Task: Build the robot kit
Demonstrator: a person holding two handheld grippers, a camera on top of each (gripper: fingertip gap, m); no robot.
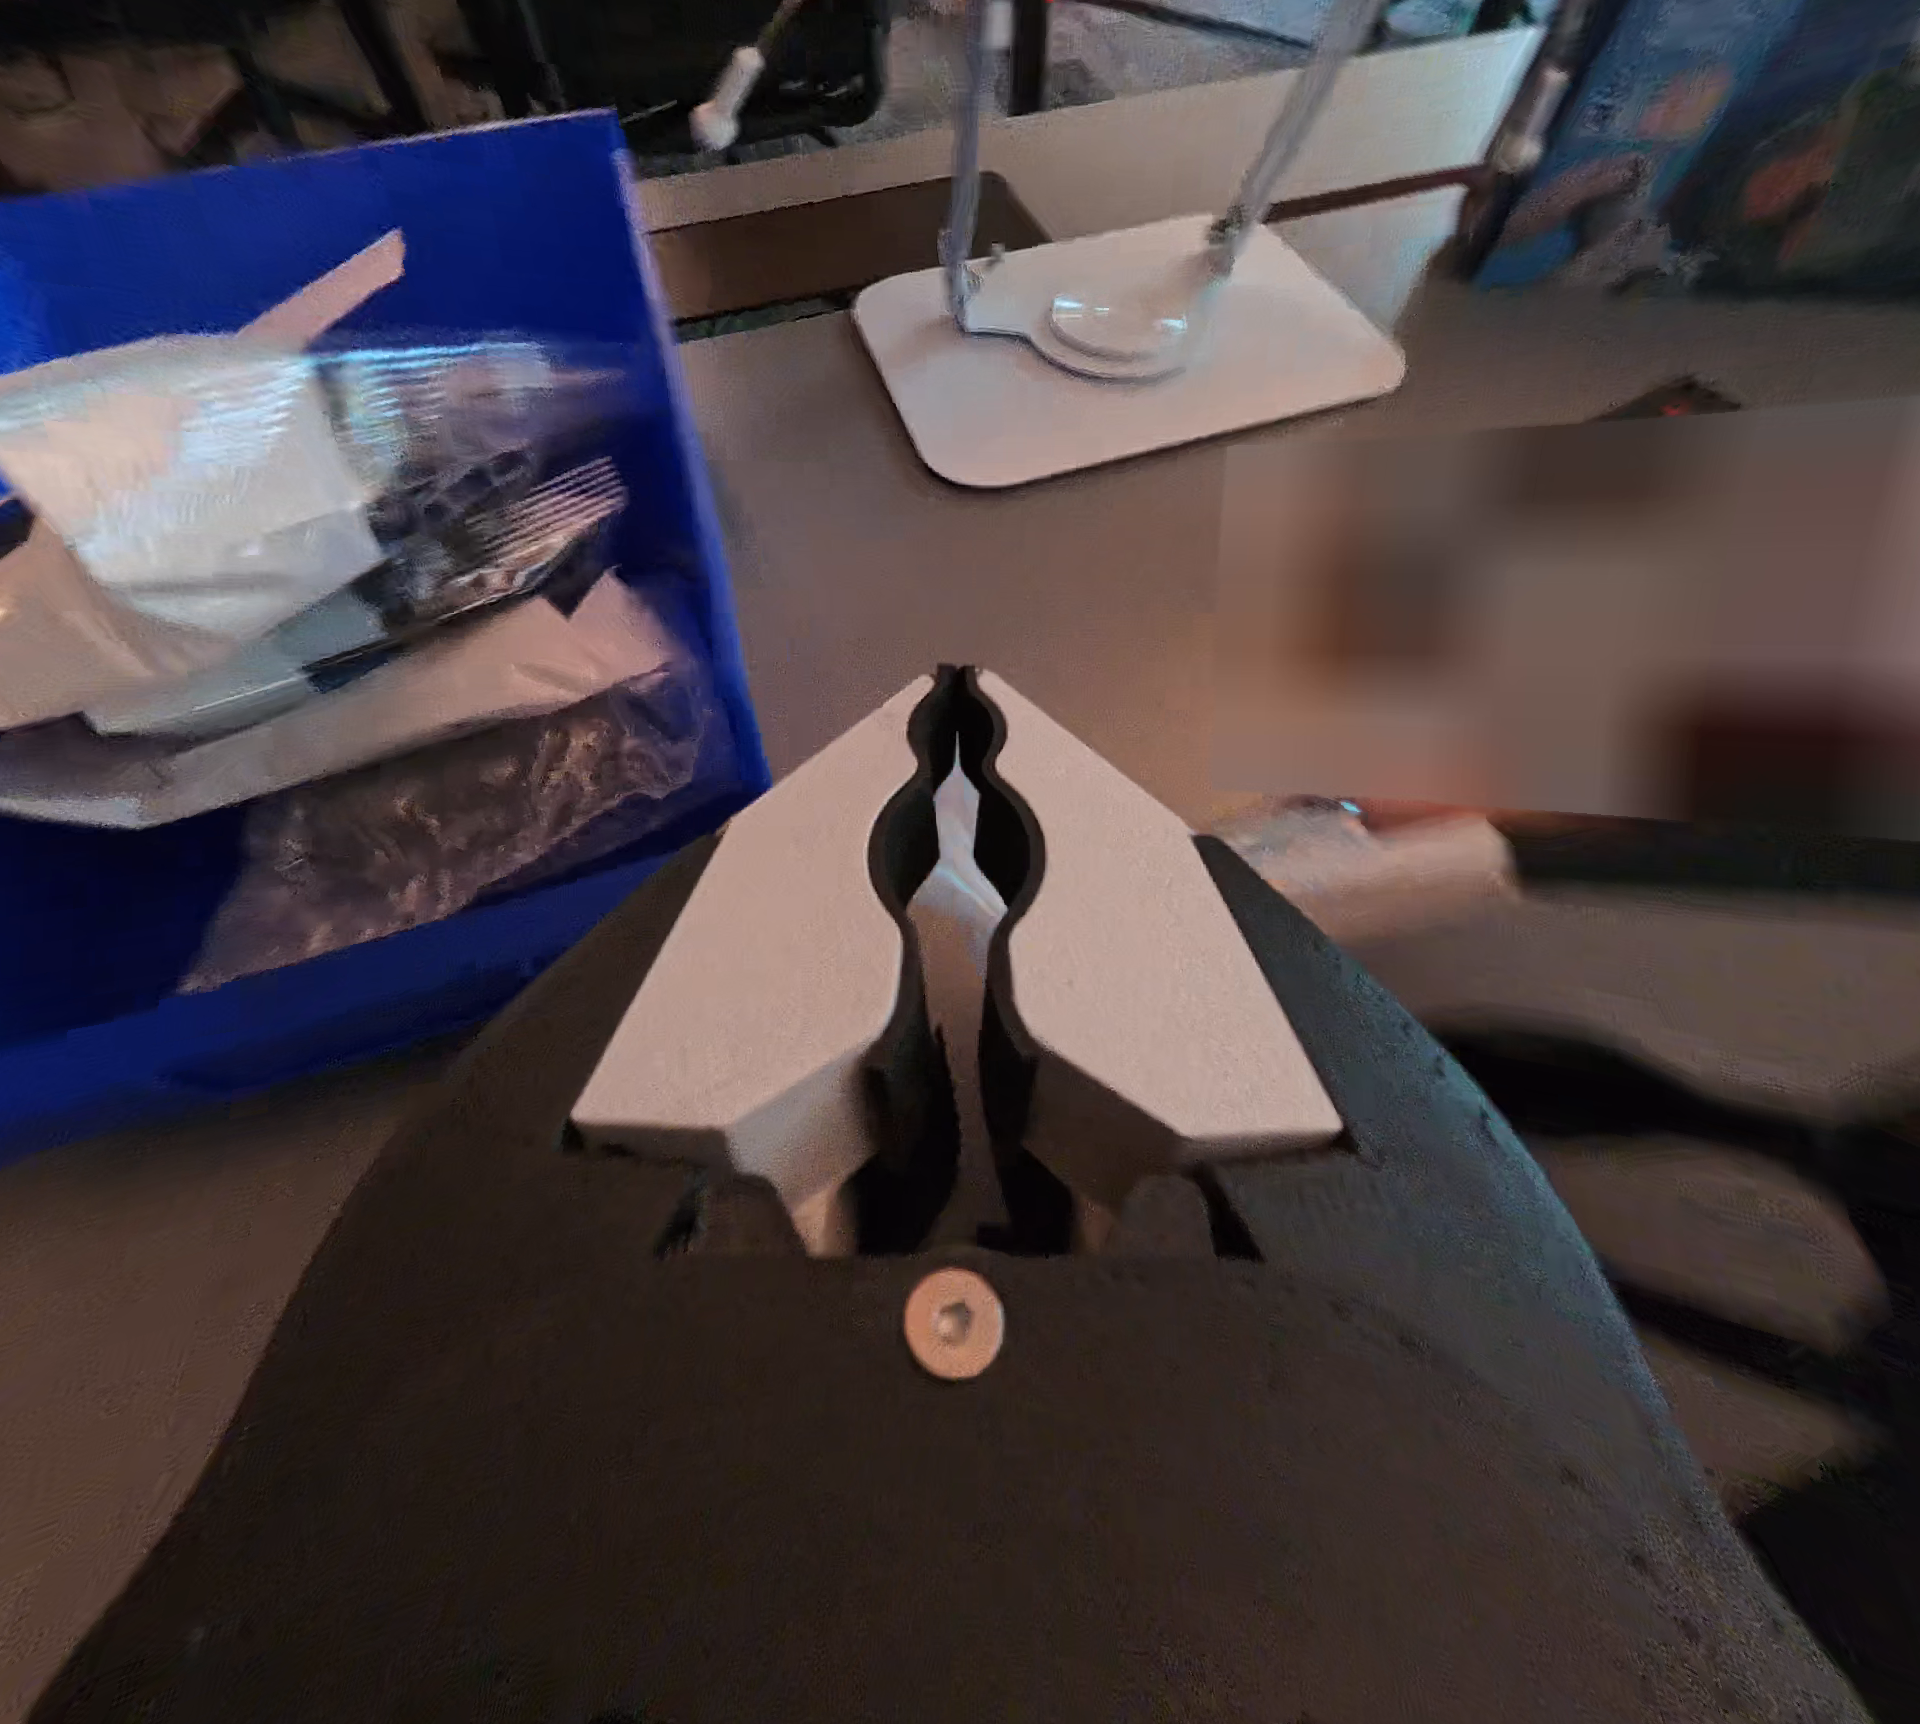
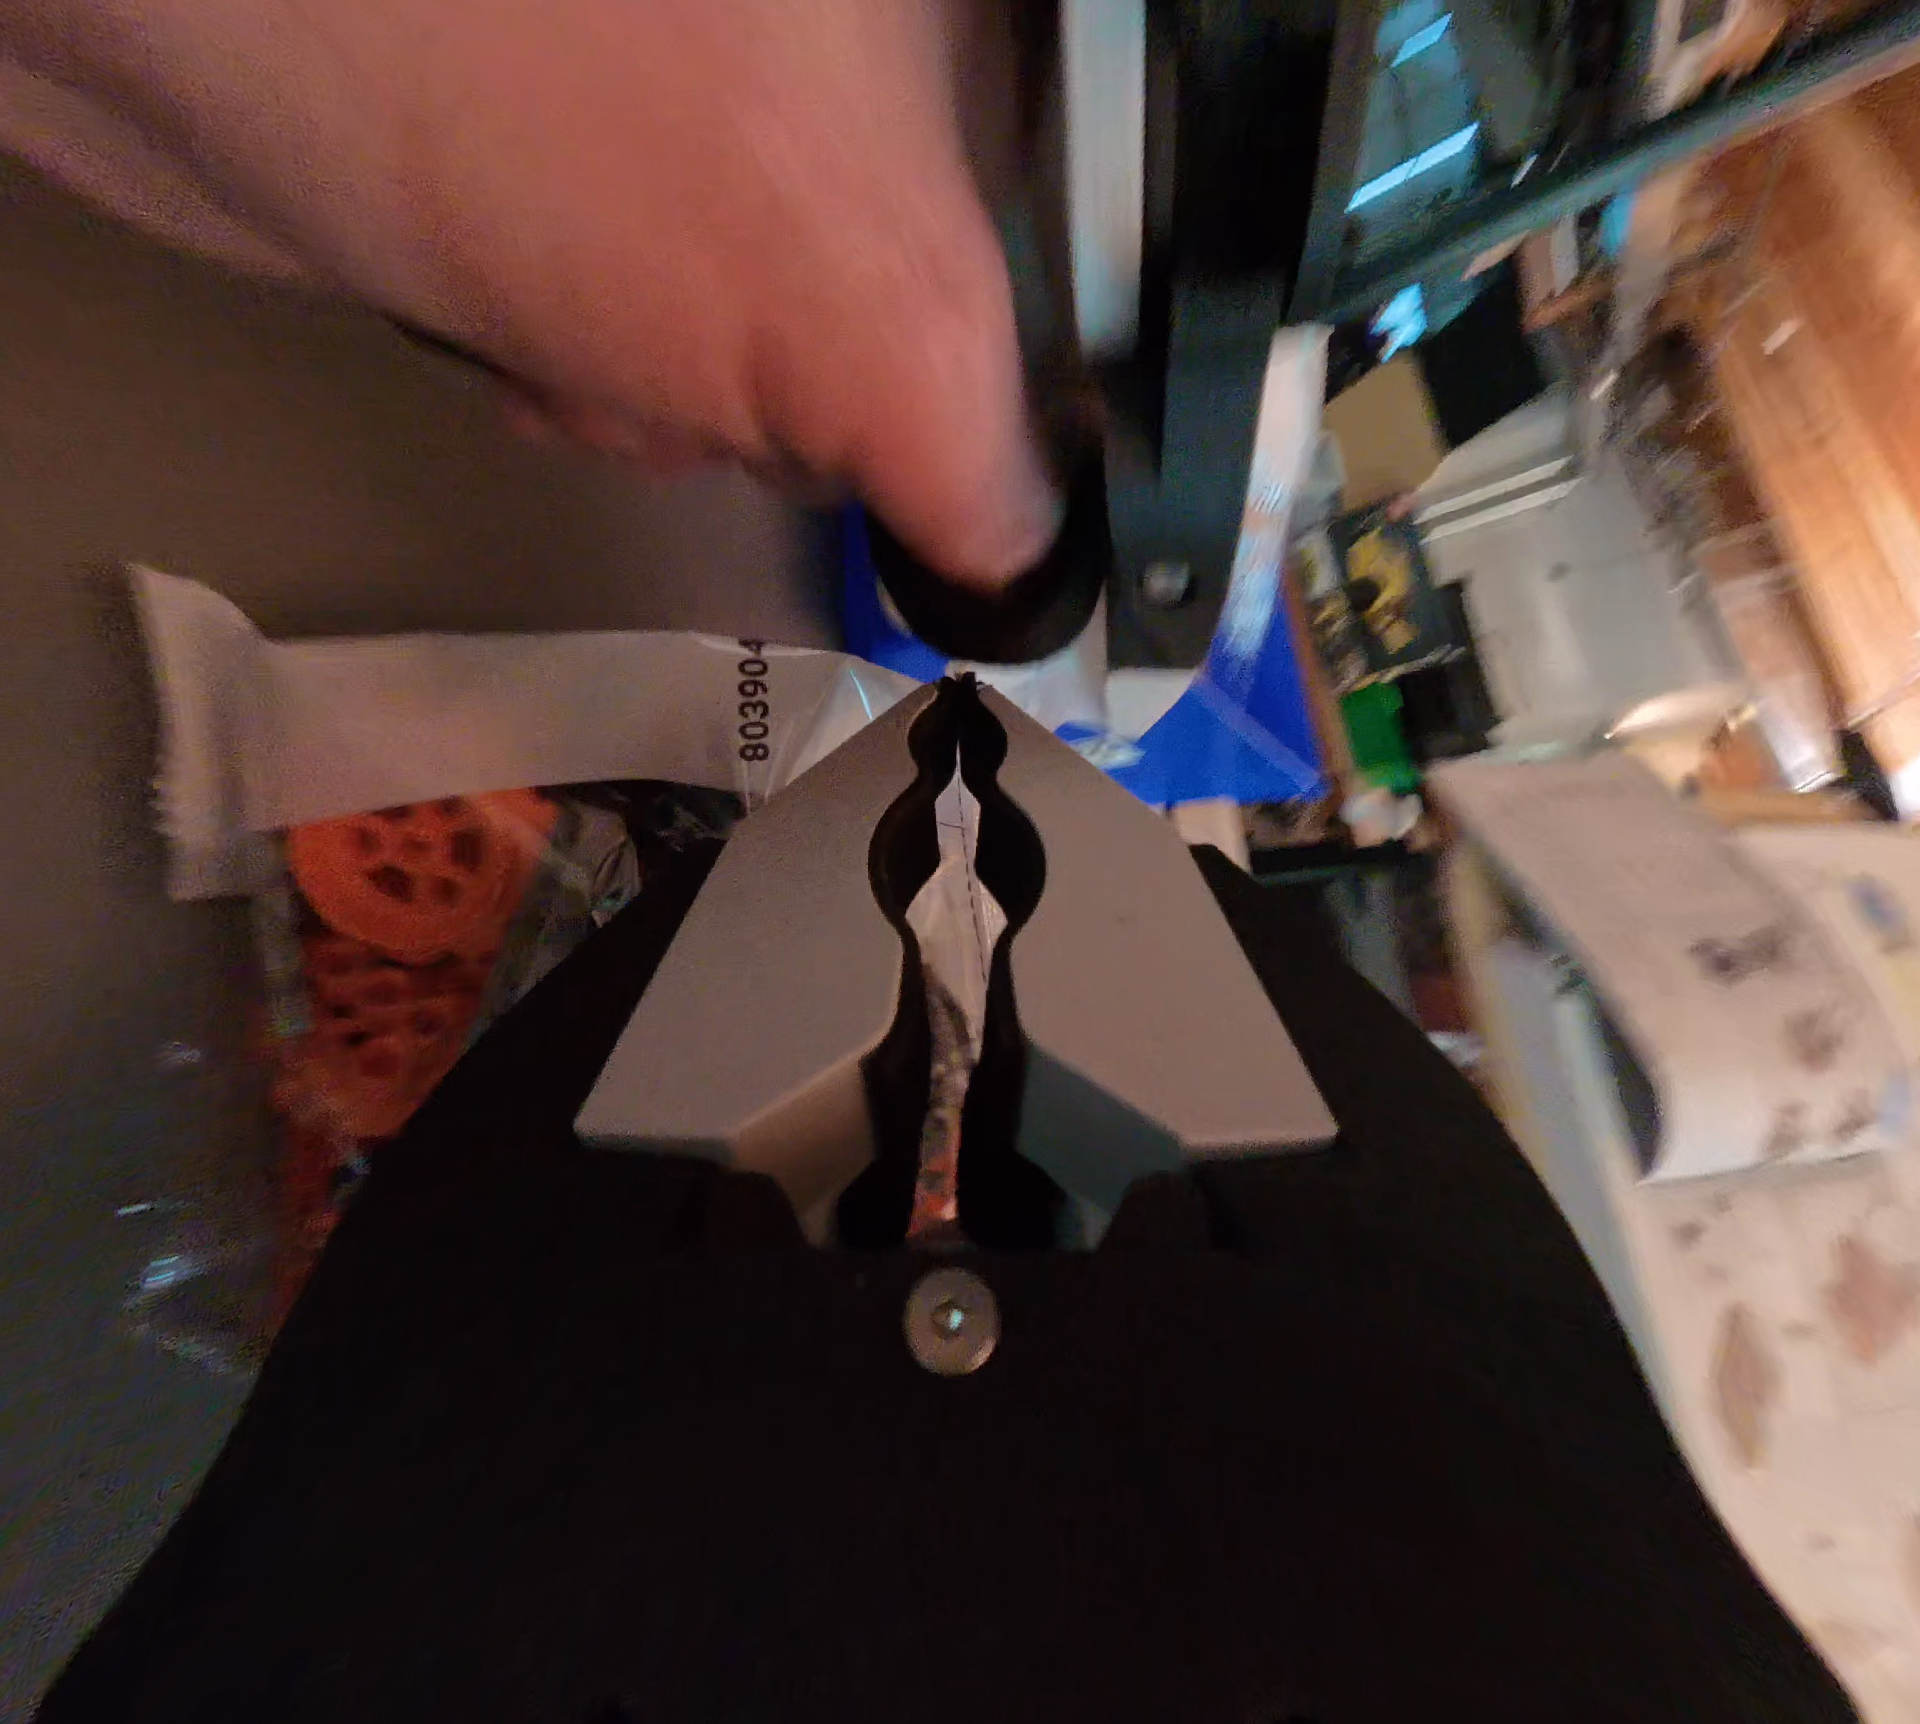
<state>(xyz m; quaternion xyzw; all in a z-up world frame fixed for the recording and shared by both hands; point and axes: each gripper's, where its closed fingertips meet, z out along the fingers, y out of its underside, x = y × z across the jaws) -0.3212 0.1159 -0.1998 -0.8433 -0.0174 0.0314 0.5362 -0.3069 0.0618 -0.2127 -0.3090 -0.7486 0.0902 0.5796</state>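
**Both hand-held grippers pinched shut on one packet beside the blue bin**

In the left wrist view the blue bin [image 1: 520, 240] stood at the left on the brown tabletop [image 1: 935, 552], filled with clear-wrapped bags [image 1: 312, 531]. Just right of the bin, the left hand-held gripper [image 1: 958, 687] was closed down to a narrow slit. A sliver of white film showed between its fingers, by the look of it an edge of the packet [image 1: 951, 905]. Farther right of the bin and beyond it stood a white stand base [image 1: 1247, 386] carrying a clear lens. A tall blue box [image 1: 1714, 64] stood well right of the bin, at the far edge.

In the right wrist view the packet [image 2: 416, 895], printed in orange, lay to the left, on the near side of the bin. Its white sealed strip [image 2: 468, 708] ran rightward into the right hand-held gripper [image 2: 961, 692], which was clamped on it near the fingertips. Above, between that gripper and the bin [image 2: 1226, 718], a person's hand [image 2: 675, 220] had one finger through a black ring [image 2: 987, 614].

Both grips looked shallow, with thin, slick film caught only at the tips. Held that way, I judge the film could slide out under any sideways pull, so seating it deeper between the pads would hold it more surely.
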